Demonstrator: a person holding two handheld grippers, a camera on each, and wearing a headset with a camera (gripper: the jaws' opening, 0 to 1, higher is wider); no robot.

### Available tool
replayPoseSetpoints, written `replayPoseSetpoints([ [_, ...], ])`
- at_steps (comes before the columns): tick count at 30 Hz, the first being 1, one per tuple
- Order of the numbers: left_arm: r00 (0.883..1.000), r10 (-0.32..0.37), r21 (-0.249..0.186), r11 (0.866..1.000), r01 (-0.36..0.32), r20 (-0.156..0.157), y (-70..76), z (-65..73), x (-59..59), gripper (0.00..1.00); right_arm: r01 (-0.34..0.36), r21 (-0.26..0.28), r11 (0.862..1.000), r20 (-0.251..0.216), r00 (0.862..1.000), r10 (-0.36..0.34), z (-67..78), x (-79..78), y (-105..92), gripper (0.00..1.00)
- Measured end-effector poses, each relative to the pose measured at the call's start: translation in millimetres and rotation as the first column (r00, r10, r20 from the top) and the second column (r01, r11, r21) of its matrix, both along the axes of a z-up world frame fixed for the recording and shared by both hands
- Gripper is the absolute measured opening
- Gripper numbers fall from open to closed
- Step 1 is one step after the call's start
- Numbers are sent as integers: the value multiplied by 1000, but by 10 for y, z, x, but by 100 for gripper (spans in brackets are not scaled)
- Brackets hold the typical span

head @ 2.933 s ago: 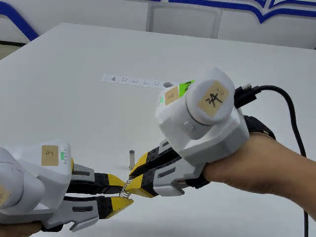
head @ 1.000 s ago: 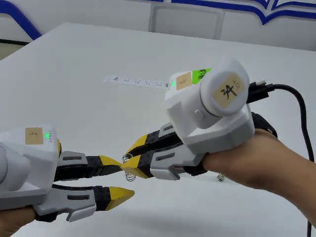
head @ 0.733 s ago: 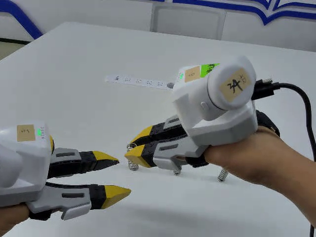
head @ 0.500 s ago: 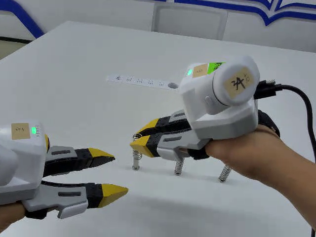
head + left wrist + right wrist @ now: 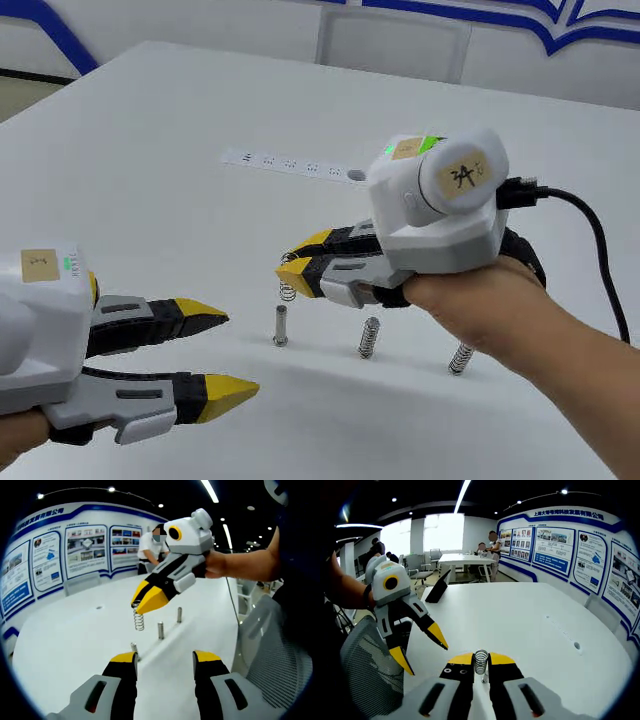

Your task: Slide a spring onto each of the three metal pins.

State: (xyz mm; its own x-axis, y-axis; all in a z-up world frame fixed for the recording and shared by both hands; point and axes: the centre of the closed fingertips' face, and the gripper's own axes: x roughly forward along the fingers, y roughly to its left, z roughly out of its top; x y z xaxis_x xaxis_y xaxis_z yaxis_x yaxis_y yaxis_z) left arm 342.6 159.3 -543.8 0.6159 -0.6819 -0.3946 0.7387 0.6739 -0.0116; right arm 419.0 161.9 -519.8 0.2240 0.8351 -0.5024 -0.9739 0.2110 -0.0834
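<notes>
Three metal pins stand in a row on the white table (image 5: 150, 150). The left pin (image 5: 281, 325) is bare; the middle pin (image 5: 369, 337) and the right pin (image 5: 460, 357) each wear a spring. My right gripper (image 5: 291, 270) is shut on a spring (image 5: 288, 291) that hangs from its tips just above the bare pin. In the right gripper view the spring (image 5: 480, 661) stands between the shut jaws, with the pin (image 5: 484, 678) under it. My left gripper (image 5: 240, 352) is open and holds nothing, left of the pins. In the left gripper view the spring (image 5: 138, 620) hangs beyond my jaws.
A white power strip (image 5: 290, 165) lies farther back on the table beside a round hole (image 5: 355, 175). A black cable (image 5: 590, 250) trails from the right gripper. A mesh chair (image 5: 370, 670) and people at a far table (image 5: 485, 545) show behind.
My left gripper has opened, let go of the spring and drawn back to the left. The right gripper has carried the spring up and right, to just above the bare pin.
</notes>
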Motion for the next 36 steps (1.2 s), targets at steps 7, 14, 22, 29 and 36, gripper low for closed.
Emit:
replayPoseSetpoints([
  [7,1000,16,0,1000,-16,-5,40,-22,7,50,14,-20,1000,-10,1000,-14,-178,82,59,11],
  [14,999,34,-3,999,-34,-7,83,-21,26,54,26,-27,999,-24,999,-27,-287,141,111,11],
  [22,999,50,-10,999,-51,-14,110,-35,38,58,51,-26,998,-51,997,-52,-373,212,96,11],
  [29,998,59,-11,998,-59,-16,132,-37,40,59,49,-26,998,-60,997,-50,-418,206,122,11],
  [36,998,55,-11,998,-55,-23,126,-60,24,59,54,-27,998,-69,996,-56,-476,224,120,11],
])
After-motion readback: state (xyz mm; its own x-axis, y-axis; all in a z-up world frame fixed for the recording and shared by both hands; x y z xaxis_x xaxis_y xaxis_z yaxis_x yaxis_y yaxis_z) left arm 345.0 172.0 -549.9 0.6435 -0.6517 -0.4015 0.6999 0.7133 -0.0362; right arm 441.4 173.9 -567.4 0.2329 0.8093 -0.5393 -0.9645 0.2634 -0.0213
